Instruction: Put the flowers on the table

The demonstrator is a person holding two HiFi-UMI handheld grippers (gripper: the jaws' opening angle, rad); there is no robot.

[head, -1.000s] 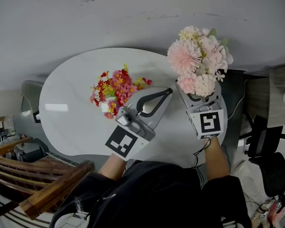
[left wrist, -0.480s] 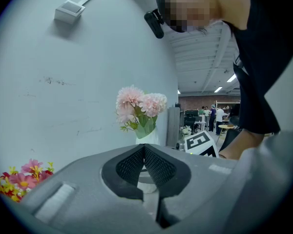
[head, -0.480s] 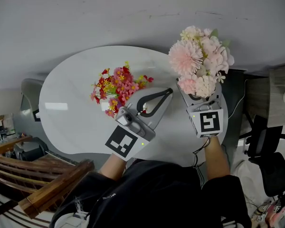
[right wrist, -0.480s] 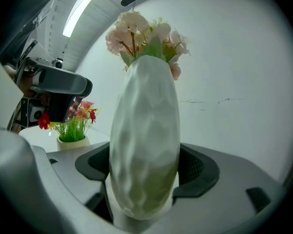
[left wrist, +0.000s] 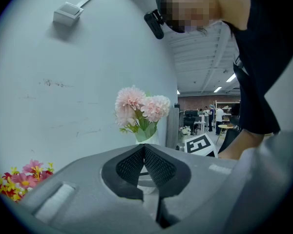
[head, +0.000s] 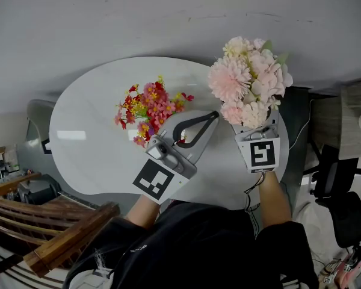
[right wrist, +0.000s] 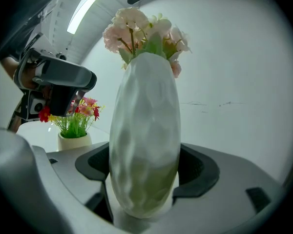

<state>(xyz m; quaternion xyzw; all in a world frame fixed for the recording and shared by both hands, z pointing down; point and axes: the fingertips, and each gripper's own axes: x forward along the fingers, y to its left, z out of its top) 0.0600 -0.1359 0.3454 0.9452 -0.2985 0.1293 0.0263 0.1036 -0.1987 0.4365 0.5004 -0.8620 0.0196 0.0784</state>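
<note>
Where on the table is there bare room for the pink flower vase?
The table is bare at its left end, left of the red flowers, and along the far strip between them and the wall. Crowded at the right: the shut left claw beside the red flowers, and the right claw holding the vase.

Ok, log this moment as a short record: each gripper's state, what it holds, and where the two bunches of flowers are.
Left gripper: fingers together, holding nothing
Right gripper: fingers clamped on the white vase
Vase contents: pink flowers
On the white table: red and yellow flowers in a small white pot
Vase touching the table: cannot tell
</note>
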